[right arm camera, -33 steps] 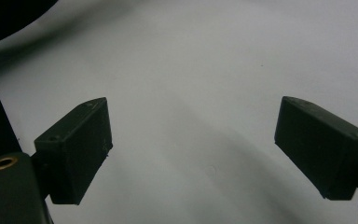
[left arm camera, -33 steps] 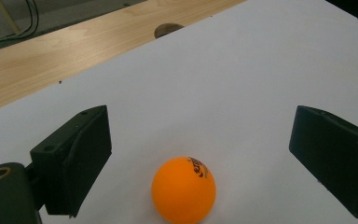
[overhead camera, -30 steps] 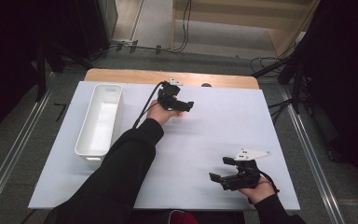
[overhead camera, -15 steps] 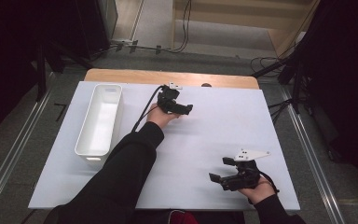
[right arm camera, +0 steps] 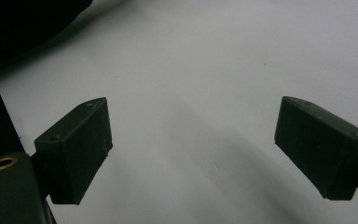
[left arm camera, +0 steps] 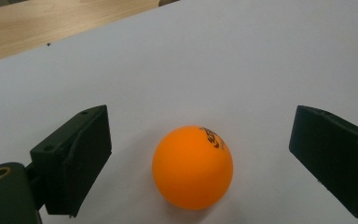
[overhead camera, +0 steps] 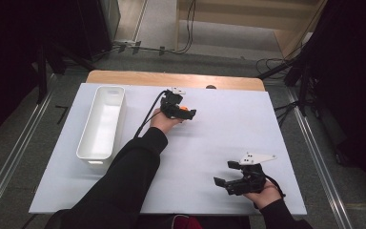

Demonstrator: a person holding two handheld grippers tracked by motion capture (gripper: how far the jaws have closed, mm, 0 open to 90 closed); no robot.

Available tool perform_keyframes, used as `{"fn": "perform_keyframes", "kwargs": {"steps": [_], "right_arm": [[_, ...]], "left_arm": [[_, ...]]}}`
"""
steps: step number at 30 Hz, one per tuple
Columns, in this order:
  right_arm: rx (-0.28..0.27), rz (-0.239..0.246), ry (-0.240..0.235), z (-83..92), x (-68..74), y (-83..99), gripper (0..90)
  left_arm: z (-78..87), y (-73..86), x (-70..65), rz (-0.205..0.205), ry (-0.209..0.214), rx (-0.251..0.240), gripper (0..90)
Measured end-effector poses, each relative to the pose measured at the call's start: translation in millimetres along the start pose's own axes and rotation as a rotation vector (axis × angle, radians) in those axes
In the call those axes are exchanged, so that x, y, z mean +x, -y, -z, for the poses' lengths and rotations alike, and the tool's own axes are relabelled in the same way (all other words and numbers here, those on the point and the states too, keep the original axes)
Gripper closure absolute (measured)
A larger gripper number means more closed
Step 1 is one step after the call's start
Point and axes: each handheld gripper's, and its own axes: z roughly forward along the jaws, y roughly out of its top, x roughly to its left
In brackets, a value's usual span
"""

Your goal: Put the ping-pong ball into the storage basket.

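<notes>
- Left gripper (left arm camera: 200,154) is spread wide, grasping nothing, with the orange ball (left arm camera: 192,167) sitting between its jaws, clear of both and slightly nearer the left one.
- Ball rests on the white worktop (overhead camera: 219,138), well right of the white bin (overhead camera: 101,123) and near the far wooden edge.
- Judged from this, closing the jaws alone should take the ball.
- Right gripper (overhead camera: 228,180) lies well apart from the ball toward the near edge, released and empty.
</notes>
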Motion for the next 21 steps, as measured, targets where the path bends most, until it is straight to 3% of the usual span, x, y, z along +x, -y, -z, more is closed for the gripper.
{"fn": "perform_keyframes", "kwargs": {"steps": [6,16,21], "right_arm": [[0.004,-0.004,-0.002,0.0,0.7,-0.1,9.8],[0.007,0.002,0.001,-0.2,0.5,0.0,9.8],[0.008,0.002,0.002,-0.2,0.2,0.3,9.8]], "left_arm": [[-2.4,6.0,0.4,0.003,-0.009,-0.001,5.9],[-7.4,13.6,0.2,-0.026,-0.027,0.016,5.9],[-7.1,14.1,1.4,-0.012,-0.027,0.012,8.7]]}}
